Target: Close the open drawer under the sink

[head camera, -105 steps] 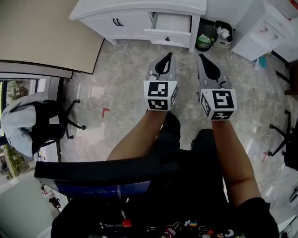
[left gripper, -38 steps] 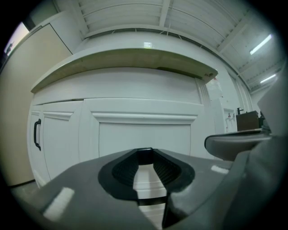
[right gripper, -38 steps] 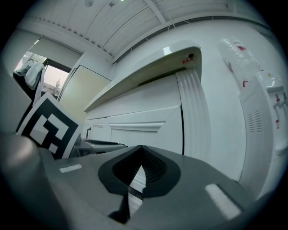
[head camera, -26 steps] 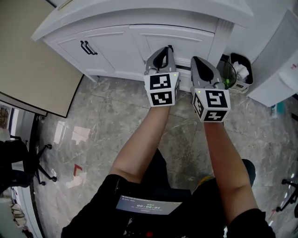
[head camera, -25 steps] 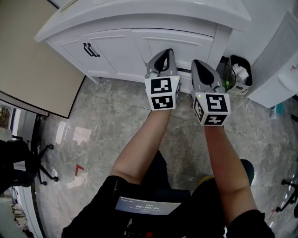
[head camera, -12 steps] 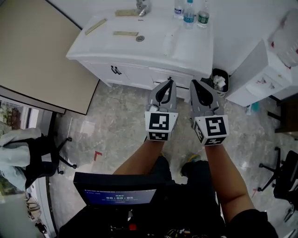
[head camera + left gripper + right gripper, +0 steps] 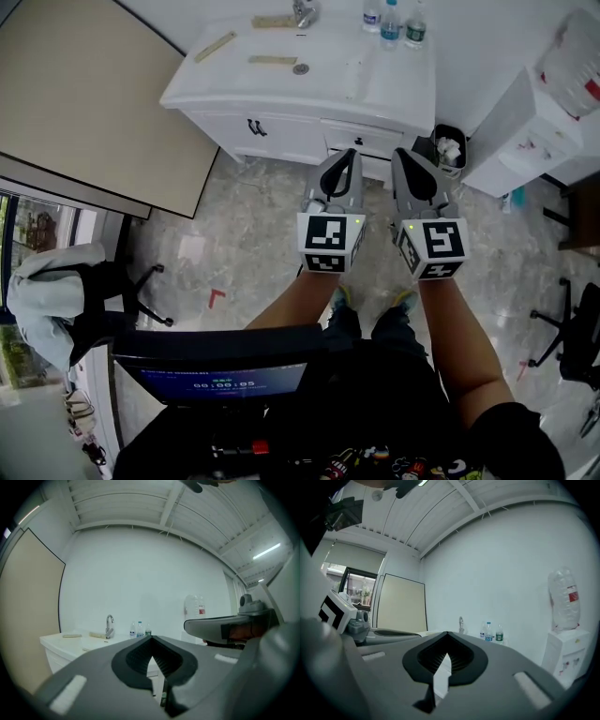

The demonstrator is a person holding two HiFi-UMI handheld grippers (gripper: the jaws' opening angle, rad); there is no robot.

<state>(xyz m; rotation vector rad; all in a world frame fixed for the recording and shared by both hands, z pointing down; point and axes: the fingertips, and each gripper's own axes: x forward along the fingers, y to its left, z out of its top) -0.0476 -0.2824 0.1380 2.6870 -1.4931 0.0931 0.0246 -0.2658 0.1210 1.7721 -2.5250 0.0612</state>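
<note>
The white sink cabinet (image 7: pixel 281 103) stands at the top of the head view, and its drawer (image 7: pixel 367 141) under the counter's right part sits flush with the front. My left gripper (image 7: pixel 348 157) and right gripper (image 7: pixel 406 157) hover side by side over the floor, a little short of that drawer and touching nothing. Both are shut and hold nothing. In the left gripper view the left gripper (image 7: pixel 151 640) shows its tips meeting, with the faucet (image 7: pixel 109 625) beyond. The right gripper (image 7: pixel 446 634) looks the same in its own view.
A small waste bin (image 7: pixel 449 147) stands right of the cabinet, then a white water dispenser (image 7: pixel 534 131). Bottles (image 7: pixel 390 19) stand on the counter. A beige panel (image 7: pixel 94 94) fills the upper left. Office chairs stand at left (image 7: pixel 84 300) and right (image 7: pixel 581 328). A screen (image 7: pixel 216 377) hangs below.
The drawer stood open at first and both grippers then pressed against its front. Now it sits flush, and the grippers have drawn back from the cabinet.
</note>
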